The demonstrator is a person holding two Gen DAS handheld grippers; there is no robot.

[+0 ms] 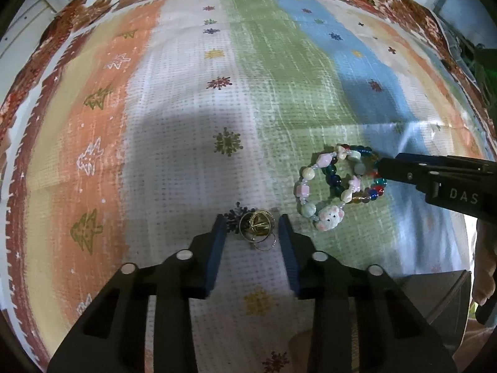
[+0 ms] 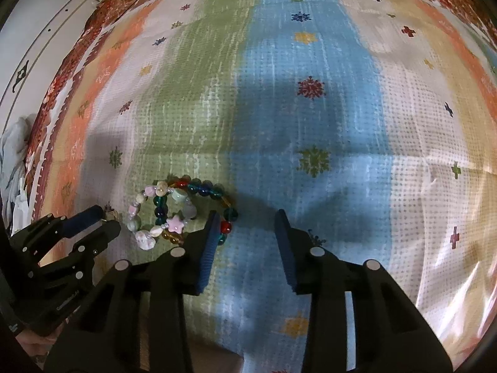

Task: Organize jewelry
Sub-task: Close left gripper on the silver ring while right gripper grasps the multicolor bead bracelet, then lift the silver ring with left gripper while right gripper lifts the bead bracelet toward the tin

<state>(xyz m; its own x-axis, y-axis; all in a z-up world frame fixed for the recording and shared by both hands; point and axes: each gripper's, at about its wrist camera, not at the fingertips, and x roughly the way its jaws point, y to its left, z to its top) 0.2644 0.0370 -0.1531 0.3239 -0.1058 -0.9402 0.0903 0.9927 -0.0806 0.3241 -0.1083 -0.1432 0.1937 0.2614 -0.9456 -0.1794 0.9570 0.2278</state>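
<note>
A small heap of gold and silver rings [image 1: 257, 227] lies on the striped cloth [image 1: 186, 124], between the blue pads of my left gripper [image 1: 251, 222]. The pads stand apart and do not press on the rings. To the right lie two overlapping bracelets: a pastel one with pink stars and a white animal bead [image 1: 330, 217], and one of coloured glass beads [image 1: 360, 149]. My right gripper [image 2: 247, 216] is open over the blue stripe with nothing between its fingers. Its left finger [image 2: 211, 233] sits at the edge of the glass bead bracelet [image 2: 205, 186], right of the pastel bracelet [image 2: 175, 222].
The cloth [image 2: 310, 62] has snowflake prints and a brown floral border [image 1: 93, 15]. A white wall panel [image 2: 37, 31] and a crumpled white cloth [image 2: 12, 155] lie to the left. A dark box [image 1: 435, 298] and a person's hand [image 1: 484, 273] are at the lower right.
</note>
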